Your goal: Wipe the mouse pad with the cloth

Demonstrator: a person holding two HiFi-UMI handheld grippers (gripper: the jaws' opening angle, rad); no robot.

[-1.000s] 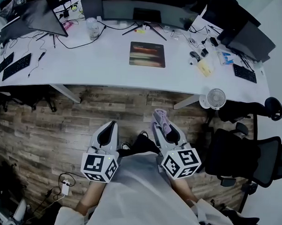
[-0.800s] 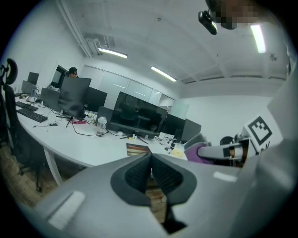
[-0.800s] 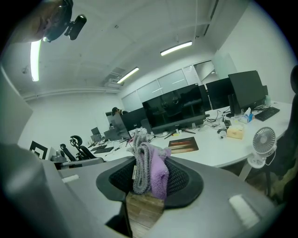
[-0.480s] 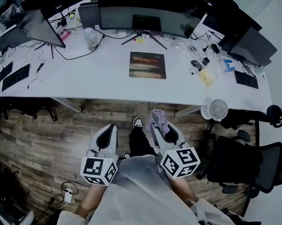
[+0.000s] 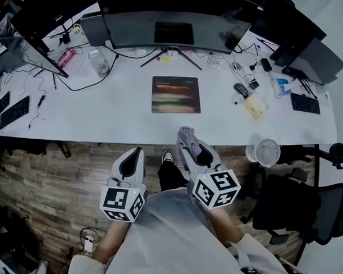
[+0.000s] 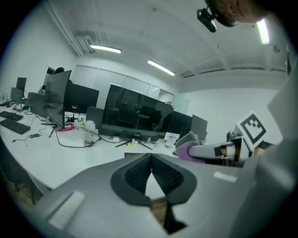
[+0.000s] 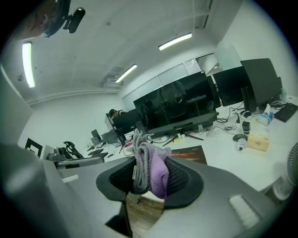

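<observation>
A dark mouse pad with blurred coloured stripes lies flat on the white desk, in front of the wide monitor; it also shows as mouse pad. My right gripper is shut on a grey and purple cloth, held over the desk's near edge, short of the pad. The cloth sticks out past the jaws. My left gripper hangs lower over the floor, jaws shut and holding nothing.
On the desk: a clear jar at the left, a mouse and a yellowish pack at the right, keyboards and cables at both ends. A small fan and black chairs stand right of me.
I have stepped closer to the desk. Both grippers moved forward; the right one with the cloth now reaches the desk's near edge. Neither gripper changed state.
</observation>
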